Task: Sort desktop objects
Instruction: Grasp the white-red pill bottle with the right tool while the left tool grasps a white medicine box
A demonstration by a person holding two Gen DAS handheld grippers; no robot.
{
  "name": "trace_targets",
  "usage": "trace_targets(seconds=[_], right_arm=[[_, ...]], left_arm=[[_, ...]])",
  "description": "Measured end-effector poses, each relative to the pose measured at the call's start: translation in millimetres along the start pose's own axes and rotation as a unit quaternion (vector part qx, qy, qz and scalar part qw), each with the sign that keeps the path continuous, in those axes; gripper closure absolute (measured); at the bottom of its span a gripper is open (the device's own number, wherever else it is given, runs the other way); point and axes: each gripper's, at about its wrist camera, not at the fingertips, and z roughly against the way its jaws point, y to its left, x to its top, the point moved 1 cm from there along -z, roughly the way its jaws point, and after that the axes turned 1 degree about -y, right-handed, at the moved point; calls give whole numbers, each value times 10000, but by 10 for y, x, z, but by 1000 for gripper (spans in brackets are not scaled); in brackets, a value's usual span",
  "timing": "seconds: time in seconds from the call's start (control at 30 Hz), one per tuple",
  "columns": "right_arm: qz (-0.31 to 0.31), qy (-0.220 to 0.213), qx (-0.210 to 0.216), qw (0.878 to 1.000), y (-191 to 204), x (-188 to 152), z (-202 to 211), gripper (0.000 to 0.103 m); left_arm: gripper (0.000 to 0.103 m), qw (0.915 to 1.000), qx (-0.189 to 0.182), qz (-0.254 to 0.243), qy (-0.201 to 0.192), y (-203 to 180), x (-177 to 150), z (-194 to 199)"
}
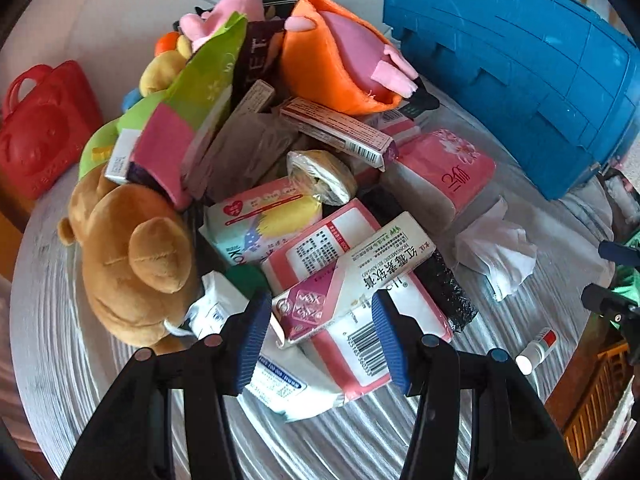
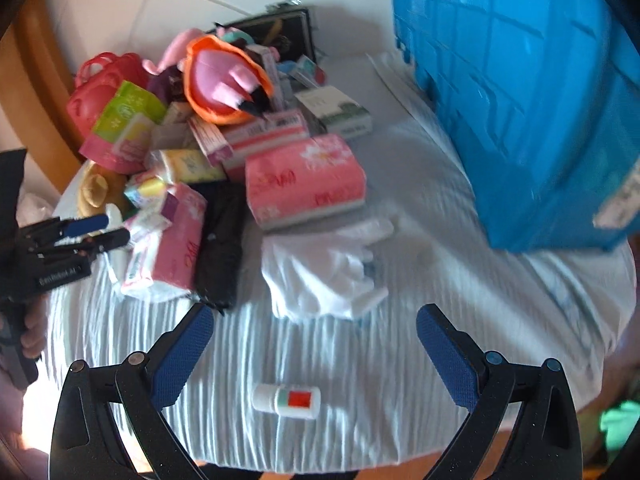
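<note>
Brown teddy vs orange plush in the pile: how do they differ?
The brown teddy lies at the pile's near left edge, resting on the table cloth; the orange plush sits on top at the far side, propped on boxes. The brown teddy is a single tan colour; the orange plush shows a pink inner panel and pink tabs. The brown teddy lies close to the left gripper; the orange plush is well beyond it. Both are soft toys, and neither is gripped.

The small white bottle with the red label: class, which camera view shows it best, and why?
The right wrist view. There the bottle lies on its side, whole and unobstructed, between the open fingers of the right gripper, on the white cloth. In the left wrist view the bottle is small and distorted near the right edge.
</note>
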Motion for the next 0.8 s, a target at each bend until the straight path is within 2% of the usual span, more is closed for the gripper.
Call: trace_targets(seconds=[0.1, 0.17, 0.23, 0.27, 0.3, 0.4, 0.5, 0.57, 0.8], right_arm=[[-354, 170, -236, 9989, -31, -163, -56, 0], [-533, 229, -280, 9979, -40, -272, -70, 0], [-657, 270, -319, 9970, -23, -379, -78, 0], [-681, 296, -342, 9967, -10, -416, -88, 0], [-692, 350, -340, 9964, 13, -462, -108, 0], [-676, 426, -397, 9960, 70, -535, -159, 2], [-529, 545, -455, 9961, 129, -578, -232, 12], [-402, 639, -525, 9958, 152, -607, -283, 14], [-216, 814, -359, 9958, 153, -679, -418, 21]], left_arm=[[52, 9989, -394, -234, 59, 13, 58, -163], [52, 9983, -358, -454, -42, 2, 78, -236], [63, 9980, -454, -436, -23, 27, 78, -291], [79, 9982, -492, -335, 2, 53, 76, -306], [82, 9983, -538, -227, 37, 83, 71, -308], [83, 9994, -354, -48, 12, 154, -10, -231], [85, 9999, -120, -4, -16, 204, -172, -73], [85, 10000, -3, 53, -82, 261, -287, 53], [85, 9990, 280, 345, -109, 452, -469, 192]])
